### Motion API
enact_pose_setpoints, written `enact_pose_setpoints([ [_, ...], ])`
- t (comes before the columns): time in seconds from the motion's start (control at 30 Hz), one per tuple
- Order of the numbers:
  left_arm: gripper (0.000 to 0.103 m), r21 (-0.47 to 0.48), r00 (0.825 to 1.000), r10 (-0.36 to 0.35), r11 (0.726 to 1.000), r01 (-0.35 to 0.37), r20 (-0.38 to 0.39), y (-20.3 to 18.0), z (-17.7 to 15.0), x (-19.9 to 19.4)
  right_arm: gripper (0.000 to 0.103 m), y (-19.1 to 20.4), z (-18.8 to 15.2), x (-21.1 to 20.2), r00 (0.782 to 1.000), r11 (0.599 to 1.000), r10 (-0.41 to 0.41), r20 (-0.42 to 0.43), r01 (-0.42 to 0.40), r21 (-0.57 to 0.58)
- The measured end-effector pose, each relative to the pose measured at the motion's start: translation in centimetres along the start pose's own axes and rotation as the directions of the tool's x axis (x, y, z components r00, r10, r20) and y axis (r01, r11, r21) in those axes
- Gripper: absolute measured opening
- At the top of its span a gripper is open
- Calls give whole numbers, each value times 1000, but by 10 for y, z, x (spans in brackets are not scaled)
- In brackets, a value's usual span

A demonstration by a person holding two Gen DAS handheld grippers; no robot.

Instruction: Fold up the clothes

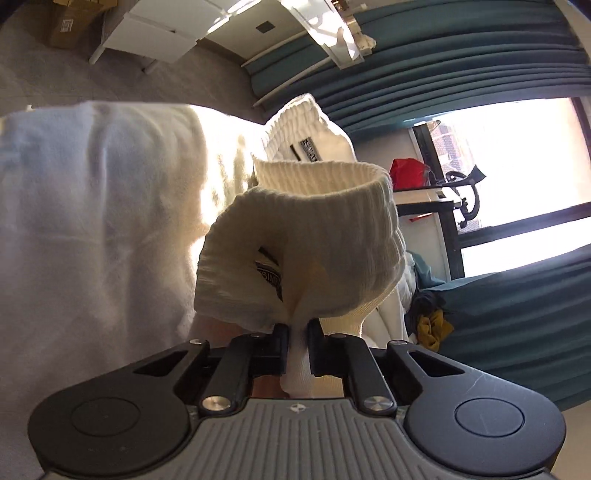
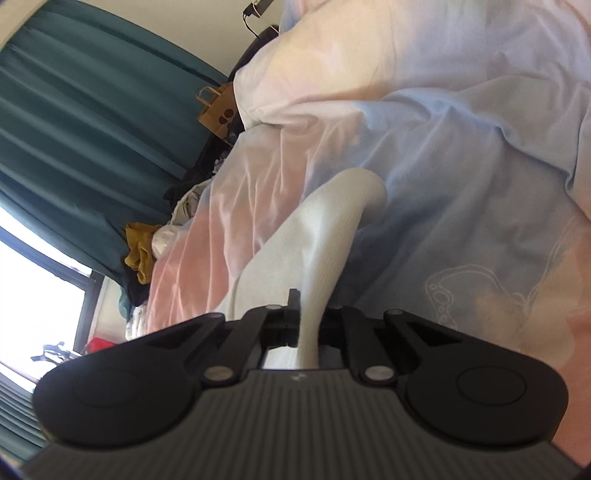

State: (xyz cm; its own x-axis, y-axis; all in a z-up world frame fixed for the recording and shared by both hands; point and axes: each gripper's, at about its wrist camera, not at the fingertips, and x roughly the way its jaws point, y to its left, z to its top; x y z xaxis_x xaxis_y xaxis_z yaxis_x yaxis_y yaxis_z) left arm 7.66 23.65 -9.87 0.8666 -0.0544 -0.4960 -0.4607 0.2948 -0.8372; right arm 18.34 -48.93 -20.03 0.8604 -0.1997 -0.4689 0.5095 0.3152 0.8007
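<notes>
In the left wrist view a white ribbed sock [image 1: 314, 240] with a dark woven label bulges up from my left gripper [image 1: 298, 338], which is shut on its bunched fabric. Behind it lies a second white sock [image 1: 306, 129] with the same label, on the pale bedding [image 1: 92, 206]. In the right wrist view my right gripper [image 2: 308, 317] is shut on a white sock [image 2: 314, 243] that stretches away from the fingers, its rounded far end touching the pink and blue bed sheet [image 2: 461, 177].
Teal curtains [image 1: 461, 55] and a bright window [image 1: 517, 155] stand beyond the bed. A heap of clothes with a mustard-yellow piece [image 2: 140, 251] lies at the bed's edge. A brown paper bag [image 2: 218, 110] sits by a white duvet [image 2: 369, 51]. White furniture [image 1: 155, 33] stands on the grey floor.
</notes>
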Motion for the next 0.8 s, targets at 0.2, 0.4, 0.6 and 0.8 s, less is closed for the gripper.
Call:
enact_pose_setpoints([
  [0.2, 10, -3, 999, 16, 1000, -16, 44, -8, 49, -68, 5, -1, 18, -22, 998, 998, 38, 55, -41, 56],
  [0.4, 10, 4, 998, 64, 998, -64, -30, 18, 77, -95, 5, -5, 27, -38, 991, 998, -45, 124, 48, -26],
  [0.6, 9, 61, 995, 85, 995, -81, -60, 62, 84, -126, 7, -14, 13, -45, 961, 959, -266, 77, 272, -81],
  [0.8, 44, 149, 994, 87, 986, -76, -67, 95, 91, -159, 17, 4, 9, -67, 951, 946, -274, 144, 294, -138],
])
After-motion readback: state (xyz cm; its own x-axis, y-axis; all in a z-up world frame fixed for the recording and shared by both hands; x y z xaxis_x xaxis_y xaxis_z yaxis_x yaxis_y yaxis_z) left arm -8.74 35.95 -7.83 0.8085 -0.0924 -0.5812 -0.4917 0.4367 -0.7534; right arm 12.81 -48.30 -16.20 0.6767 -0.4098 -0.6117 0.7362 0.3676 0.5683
